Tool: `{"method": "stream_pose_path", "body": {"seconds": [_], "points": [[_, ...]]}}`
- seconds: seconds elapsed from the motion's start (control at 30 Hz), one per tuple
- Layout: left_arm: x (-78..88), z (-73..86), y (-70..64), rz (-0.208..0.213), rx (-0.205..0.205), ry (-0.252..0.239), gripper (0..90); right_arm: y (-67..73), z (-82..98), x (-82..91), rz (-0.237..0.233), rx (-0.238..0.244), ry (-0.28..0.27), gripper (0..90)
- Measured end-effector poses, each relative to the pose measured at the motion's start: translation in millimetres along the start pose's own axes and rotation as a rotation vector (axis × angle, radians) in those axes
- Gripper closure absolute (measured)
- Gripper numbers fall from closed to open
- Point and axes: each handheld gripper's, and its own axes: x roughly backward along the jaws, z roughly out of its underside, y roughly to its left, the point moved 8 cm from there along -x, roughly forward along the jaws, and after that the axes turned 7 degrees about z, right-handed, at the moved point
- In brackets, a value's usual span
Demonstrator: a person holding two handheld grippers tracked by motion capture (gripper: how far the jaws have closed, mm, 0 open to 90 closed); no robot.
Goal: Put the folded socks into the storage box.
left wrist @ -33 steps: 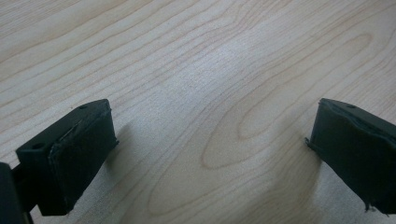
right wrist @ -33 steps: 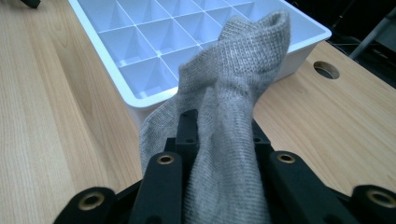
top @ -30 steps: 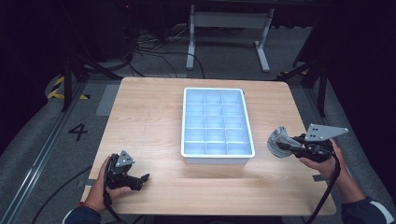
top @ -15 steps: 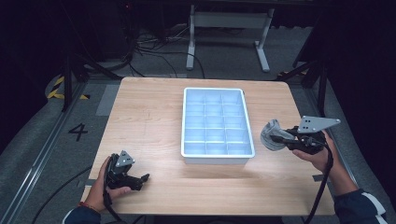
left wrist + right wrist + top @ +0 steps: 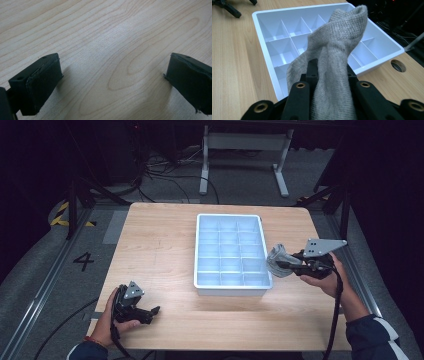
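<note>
A white divided tray (image 5: 228, 290) sits in the middle of the wooden table. My right gripper (image 5: 281, 264) hovers just off its right wall, shut on a bunched grey knitted sock (image 5: 278, 260). Seen from the right gripper view, the sock (image 5: 334, 52) stands up between the jaws and hangs over the tray's near rim (image 5: 265, 65). My left gripper (image 5: 151, 312) rests low at the table's front left. In the left gripper view its jaws stand wide apart, open over bare wood, nothing between the fingers (image 5: 40, 82).
The tray's compartments (image 5: 227, 252) hold nothing. A round cable hole (image 5: 398, 65) lies in the tabletop beyond the tray. A metal stand's legs (image 5: 240, 150) and cables lie on the floor behind the table.
My right gripper has carried the sock leftward and slightly up, from the table's right edge to the tray's right wall. The left gripper has stayed put.
</note>
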Motion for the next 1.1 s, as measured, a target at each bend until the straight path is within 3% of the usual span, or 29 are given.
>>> {"method": "stream_pose_path", "body": {"seconds": [0.43, 0.6, 1.1], "points": [[0.0, 0.0, 0.0, 0.000, 0.000, 0.000, 0.5, 6.3, -9.1, -27.4, -0.017, 0.034, 0.031, 74.3], [0.0, 0.0, 0.0, 0.000, 0.000, 0.000, 0.5, 9.3, -7.0, -43.4, -0.030, 0.074, 0.077, 74.7], [0.0, 0.0, 0.0, -0.001, 0.000, 0.000, 0.5, 5.0, -5.0, -73.3, -0.018, 0.110, 0.166, 74.8]]}}
